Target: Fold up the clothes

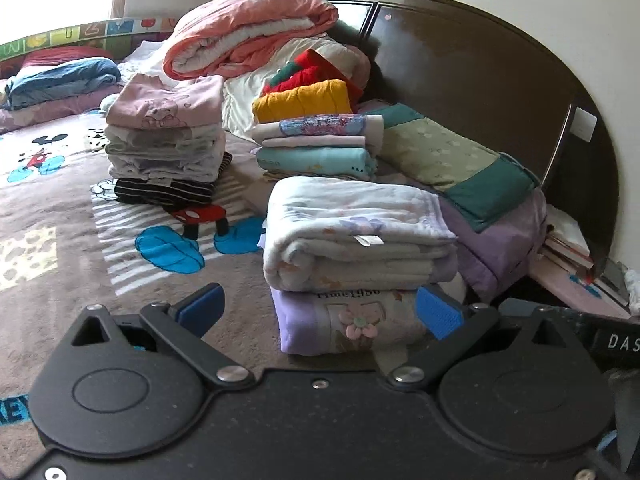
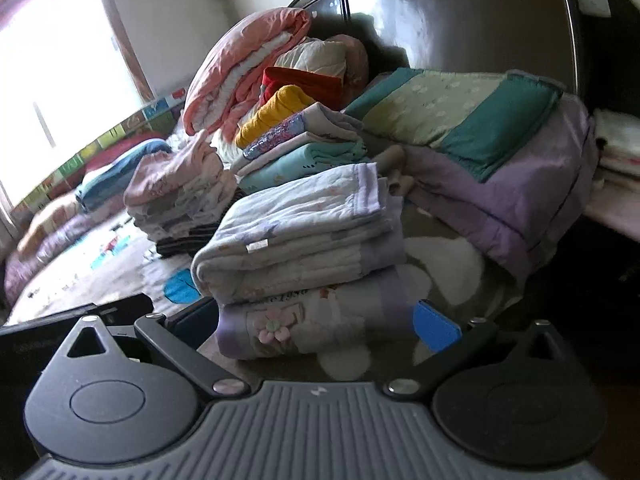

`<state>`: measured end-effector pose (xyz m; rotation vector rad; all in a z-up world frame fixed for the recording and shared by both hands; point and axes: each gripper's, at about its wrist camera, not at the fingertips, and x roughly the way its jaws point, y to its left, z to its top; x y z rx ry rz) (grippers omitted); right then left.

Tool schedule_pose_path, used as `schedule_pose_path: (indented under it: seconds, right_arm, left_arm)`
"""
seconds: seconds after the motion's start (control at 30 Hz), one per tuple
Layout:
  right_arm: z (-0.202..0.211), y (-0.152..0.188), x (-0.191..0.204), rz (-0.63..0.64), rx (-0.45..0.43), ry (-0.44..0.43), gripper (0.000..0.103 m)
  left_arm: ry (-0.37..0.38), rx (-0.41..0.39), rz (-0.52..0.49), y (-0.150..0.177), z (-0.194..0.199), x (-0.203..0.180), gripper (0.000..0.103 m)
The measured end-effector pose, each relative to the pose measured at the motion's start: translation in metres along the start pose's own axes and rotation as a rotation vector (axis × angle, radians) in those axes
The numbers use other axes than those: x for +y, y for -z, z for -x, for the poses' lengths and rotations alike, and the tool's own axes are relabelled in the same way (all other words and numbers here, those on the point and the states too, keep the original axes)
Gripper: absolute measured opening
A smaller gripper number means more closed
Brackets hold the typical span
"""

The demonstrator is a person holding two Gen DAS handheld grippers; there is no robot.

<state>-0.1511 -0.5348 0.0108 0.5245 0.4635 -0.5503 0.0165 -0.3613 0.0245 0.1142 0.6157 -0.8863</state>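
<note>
In the left wrist view, the left gripper (image 1: 320, 310) is seen with its jaws spread wide and nothing held between them; its blue pads (image 1: 438, 314) stand apart on either side of a short stack of folded clothes on the bed (image 1: 48, 216). That stack is made of a folded lilac garment with a flower patch (image 1: 344, 326) at the bottom and a pale folded floral blanket (image 1: 356, 232) laid on top of it — neither is touched by the pads. Behind it, two more piles are seen on the cartoon-printed bedspread: a pile topped by a pink top (image 1: 166, 106) on the left, resting on a dark striped piece, and a pile topped by a yellow garment (image 1: 302, 100) on the right. A rolled salmon quilt (image 1: 252, 32) is heaped further back against the dark headboard (image 1: 472, 64), and a green patchwork cushion (image 1: 452, 160) lies to the right on lilac bedding. In the right wrist view, the right gripper (image 2: 316, 322) is likewise shown fully open and empty, the same lilac garment (image 2: 304, 320) and floral blanket (image 2: 296, 236) lying just ahead between its spread fingers. The yellow garment (image 2: 276, 114), the quilt (image 2: 248, 68) and the cushion (image 2: 460, 116) are seen behind — the picture here is somewhat blurred.
</note>
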Motion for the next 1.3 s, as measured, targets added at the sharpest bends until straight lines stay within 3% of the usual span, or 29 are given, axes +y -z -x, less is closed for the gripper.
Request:
schedule_pose_path:
  seconds: [0.43,1.3]
  right_arm:
    - [0.015,0.003,0.017,0.061,0.018,0.039,0.103]
    - [0.011,0.008,0.014,0.053,0.045,0.044,0.103]
  left_arm:
    - [-0.01,0.006,-0.036,0.009,0.011,-0.007,0.102]
    - [-0.016,-0.017,-0.066,0.016,0.016,-0.01,0.103]
